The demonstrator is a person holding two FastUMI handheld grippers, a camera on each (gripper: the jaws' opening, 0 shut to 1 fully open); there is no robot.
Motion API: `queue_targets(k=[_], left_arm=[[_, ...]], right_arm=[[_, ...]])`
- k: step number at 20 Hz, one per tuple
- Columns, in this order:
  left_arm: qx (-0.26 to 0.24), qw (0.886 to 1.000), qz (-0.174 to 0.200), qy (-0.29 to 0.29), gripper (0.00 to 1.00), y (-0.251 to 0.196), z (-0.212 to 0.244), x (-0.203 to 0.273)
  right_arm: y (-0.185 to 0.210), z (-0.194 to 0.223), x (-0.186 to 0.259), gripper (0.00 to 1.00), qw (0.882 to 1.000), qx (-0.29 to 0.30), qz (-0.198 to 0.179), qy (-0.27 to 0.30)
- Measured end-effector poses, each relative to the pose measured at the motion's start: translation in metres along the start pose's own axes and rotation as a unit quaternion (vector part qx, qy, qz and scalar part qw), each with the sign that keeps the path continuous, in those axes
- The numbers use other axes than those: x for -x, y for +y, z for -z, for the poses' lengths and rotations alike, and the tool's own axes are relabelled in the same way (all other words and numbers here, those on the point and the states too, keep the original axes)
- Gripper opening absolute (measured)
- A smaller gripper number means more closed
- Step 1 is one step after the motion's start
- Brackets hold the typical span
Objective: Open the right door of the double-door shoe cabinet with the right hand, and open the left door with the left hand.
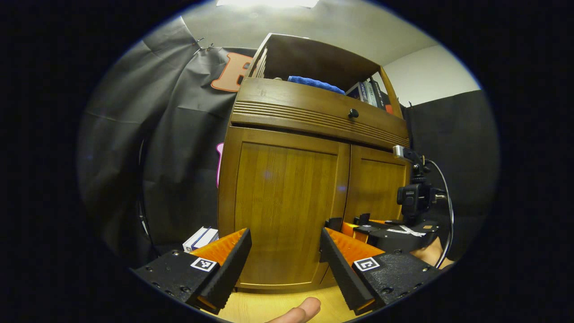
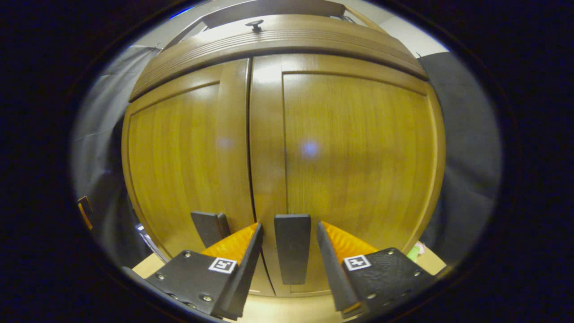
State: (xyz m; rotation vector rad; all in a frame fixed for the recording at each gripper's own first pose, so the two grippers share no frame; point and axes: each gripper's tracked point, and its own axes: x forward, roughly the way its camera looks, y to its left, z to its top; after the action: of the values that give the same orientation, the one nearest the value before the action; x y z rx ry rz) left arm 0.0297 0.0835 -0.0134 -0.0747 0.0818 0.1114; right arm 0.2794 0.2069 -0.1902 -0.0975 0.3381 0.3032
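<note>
Both wooden doors sit closed; right gripper [image 2: 289, 242] gapes around the right door's handle [image 2: 292, 253], left gripper [image 1: 285, 251] open.

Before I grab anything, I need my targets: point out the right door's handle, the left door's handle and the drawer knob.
right door's handle [image 2: 292, 248], right gripper view, mid-bar.
left door's handle [image 2: 210, 227], right gripper view, upper part.
drawer knob [image 1: 353, 113], left gripper view, its face.

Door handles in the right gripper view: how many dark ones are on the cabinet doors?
2. The right door's handle stands between the fingers of the right gripper, not yet clamped. The left door's handle sits just left of the seam, its lower end hidden.
</note>
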Motion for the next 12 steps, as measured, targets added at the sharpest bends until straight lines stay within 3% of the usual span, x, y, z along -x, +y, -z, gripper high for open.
queue_targets(k=[2,4,6,8,10,11,12], left_arm=[[0.0,1.0,-0.003,0.002,0.95,0.0,0.001,-0.001],[-0.001,1.0,-0.002,0.003,0.95,-0.002,0.003,-0.002],[-0.001,1.0,-0.002,0.006,0.92,-0.004,0.005,-0.002],[0.006,1.0,-0.004,0.011,0.95,-0.005,0.008,-0.003],[0.007,1.0,-0.001,0.015,0.92,-0.01,0.011,-0.004],[0.002,1.0,-0.001,0.023,0.95,-0.012,0.014,-0.005],[0.0,1.0,-0.001,0.024,0.95,-0.013,0.016,-0.005]], right_arm=[[-0.003,0.0,0.005,0.65,1.0,0.013,-0.001,-0.006],[-0.005,-0.004,0.009,0.24,1.0,0.019,-0.015,-0.014],[-0.005,-0.004,0.009,0.28,0.999,0.015,-0.028,-0.011],[-0.006,-0.006,0.014,0.28,0.999,0.023,-0.032,-0.007],[-0.007,-0.007,0.024,0.28,0.999,0.03,-0.034,-0.001],[-0.008,-0.008,0.031,0.28,0.999,0.031,-0.037,0.002],[-0.011,-0.001,0.038,0.24,0.999,0.031,-0.041,0.004]])
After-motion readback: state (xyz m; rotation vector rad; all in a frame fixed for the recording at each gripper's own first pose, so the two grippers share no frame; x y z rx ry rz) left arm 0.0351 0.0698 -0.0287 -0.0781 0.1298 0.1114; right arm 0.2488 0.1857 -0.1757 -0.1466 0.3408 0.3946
